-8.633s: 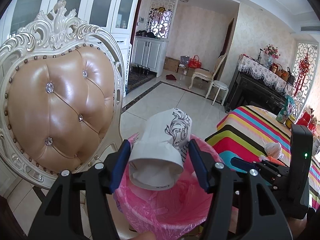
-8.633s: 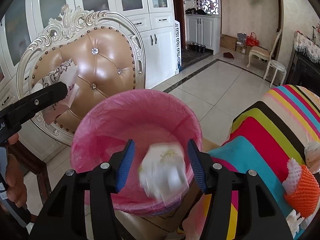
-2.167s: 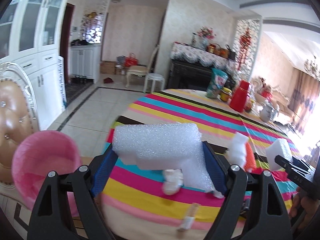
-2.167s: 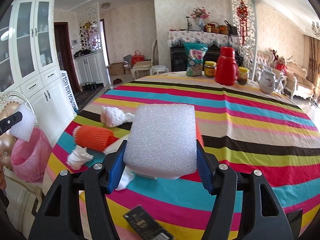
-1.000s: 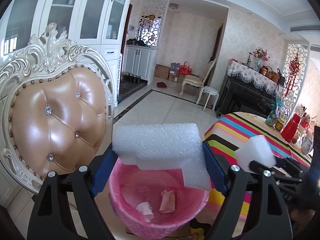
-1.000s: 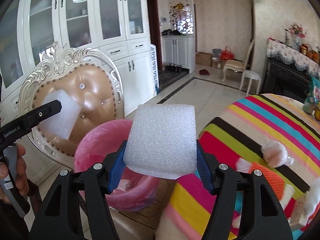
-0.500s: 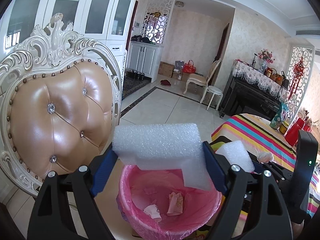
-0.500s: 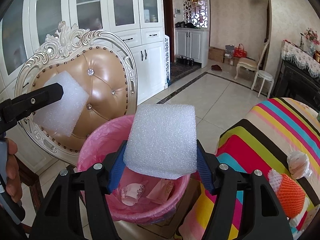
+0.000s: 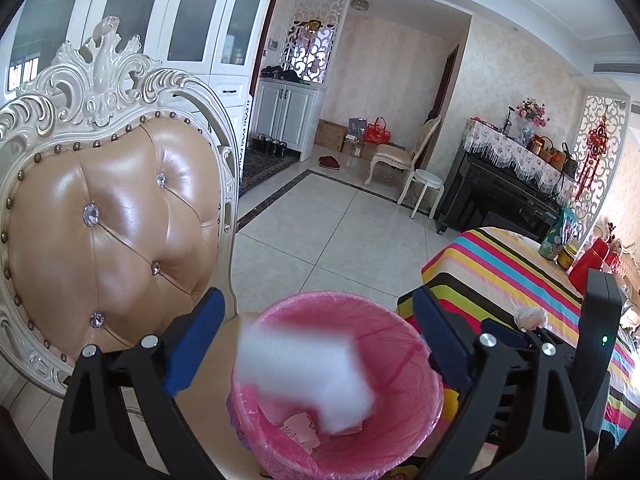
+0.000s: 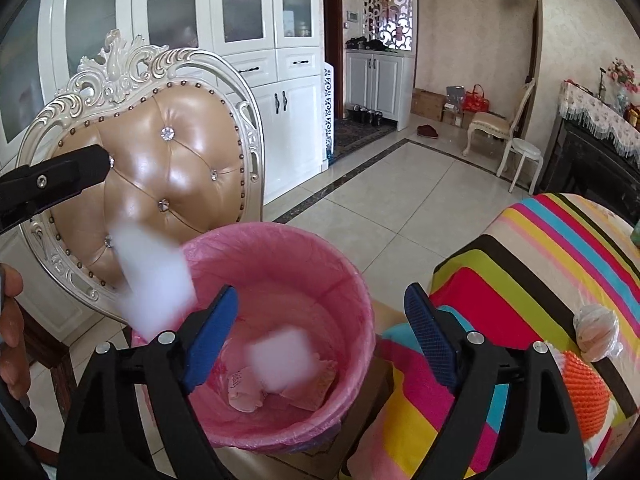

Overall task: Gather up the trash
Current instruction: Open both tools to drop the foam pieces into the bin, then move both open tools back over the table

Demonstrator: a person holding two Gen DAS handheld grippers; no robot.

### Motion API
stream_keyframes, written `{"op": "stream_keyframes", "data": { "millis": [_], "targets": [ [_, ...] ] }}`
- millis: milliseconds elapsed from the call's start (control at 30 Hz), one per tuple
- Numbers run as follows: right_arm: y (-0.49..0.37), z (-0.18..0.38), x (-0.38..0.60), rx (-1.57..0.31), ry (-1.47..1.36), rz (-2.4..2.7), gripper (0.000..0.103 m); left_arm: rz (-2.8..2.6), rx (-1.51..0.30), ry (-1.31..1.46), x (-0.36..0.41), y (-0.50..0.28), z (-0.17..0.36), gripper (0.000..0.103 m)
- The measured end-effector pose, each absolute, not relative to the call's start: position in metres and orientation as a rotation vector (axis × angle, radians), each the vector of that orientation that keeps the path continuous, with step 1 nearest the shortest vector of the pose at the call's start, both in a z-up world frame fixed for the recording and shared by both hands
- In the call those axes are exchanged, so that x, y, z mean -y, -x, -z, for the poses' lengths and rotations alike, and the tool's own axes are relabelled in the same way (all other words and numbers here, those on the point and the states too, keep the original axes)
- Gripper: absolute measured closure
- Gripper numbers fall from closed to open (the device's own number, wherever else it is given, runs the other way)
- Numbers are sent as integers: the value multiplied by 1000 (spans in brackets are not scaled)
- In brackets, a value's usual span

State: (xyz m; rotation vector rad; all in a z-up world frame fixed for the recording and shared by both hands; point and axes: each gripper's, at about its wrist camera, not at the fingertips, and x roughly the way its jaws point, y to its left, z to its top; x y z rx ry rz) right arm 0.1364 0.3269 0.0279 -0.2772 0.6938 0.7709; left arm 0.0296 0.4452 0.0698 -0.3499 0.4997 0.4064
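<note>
Two foam blocks (image 10: pixel 154 276) (image 10: pixel 280 354) fall into your pink bin (image 10: pixel 352 280); both grippers (image 9: pixel 316 344) (image 10: pixel 320 334) have just sprung apart, empty.
At lower right of the frame, an orange net (image 10: pixel 584 392) and a wad (image 10: pixel 596 326) remain on the striped table (image 10: pixel 520 280).

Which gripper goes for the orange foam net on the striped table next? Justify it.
Right. Both jaws have just opened, empty, foam dropping into the bin. The orange net lies beside the right gripper; the left gripper sits farther over by the chair.
</note>
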Motion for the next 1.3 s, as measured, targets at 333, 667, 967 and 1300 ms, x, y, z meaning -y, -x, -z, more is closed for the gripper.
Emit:
{"op": "stream_keyframes", "data": {
  "millis": [333, 667, 967, 1300],
  "targets": [
    [-143, -43, -269, -668, 213, -694, 22, -385, -479, 356, -423, -23, -69, 12],
    [-130, -51, -176, -630, 137, -576, 21, -325, -457, 335, -374, -18, -66, 12],
    [-109, -49, -84, -599, 119, -443, 18, -230, -467, 301, -316, -31, -56, 12],
    [-95, -39, 11, -606, 92, -294, 18, -102, -509, 268, -241, -53, -35, 14]
  ]
}}
